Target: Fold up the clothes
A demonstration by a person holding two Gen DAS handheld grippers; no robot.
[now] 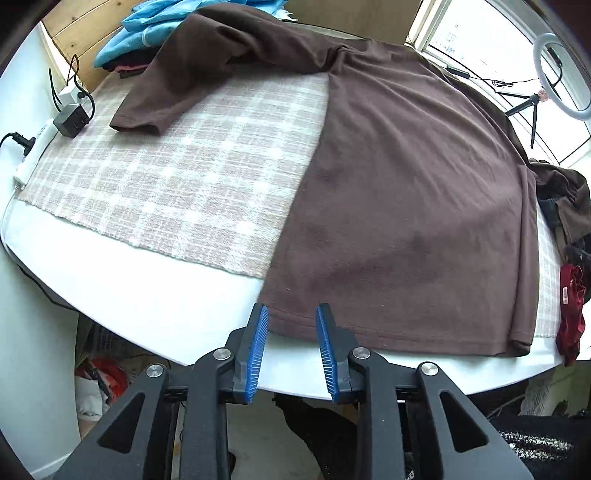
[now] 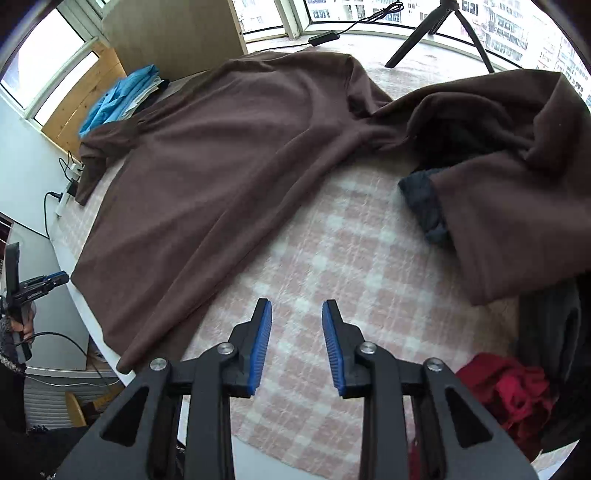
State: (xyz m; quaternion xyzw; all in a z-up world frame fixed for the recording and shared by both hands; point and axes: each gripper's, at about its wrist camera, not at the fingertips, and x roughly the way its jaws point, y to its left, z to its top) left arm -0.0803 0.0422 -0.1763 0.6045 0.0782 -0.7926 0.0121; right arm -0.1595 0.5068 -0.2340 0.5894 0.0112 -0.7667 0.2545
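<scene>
A brown long-sleeved shirt (image 1: 406, 184) lies spread flat on the plaid cloth (image 1: 166, 184), hem towards me. Its one sleeve (image 1: 166, 92) is stretched out at the far left. In the right wrist view the shirt (image 2: 221, 155) fills the left half, and its other sleeve (image 2: 517, 206) lies rumpled over a pile of dark clothes. My left gripper (image 1: 292, 314) hovers open over the hem's near left corner, nothing between its blue pads. My right gripper (image 2: 297, 306) is open over the bare plaid cloth (image 2: 351, 258), just right of the hem's other corner. The left gripper (image 2: 48, 284), held by a hand, also shows at the far left.
A stack of blue clothes (image 1: 147, 33) sits at the far left corner. A power strip with a charger (image 1: 70, 118) lies along the left edge. A ring light on a tripod (image 1: 561, 74) stands by the window. A red garment (image 2: 509, 398) and dark clothes (image 2: 424, 206) are on the right.
</scene>
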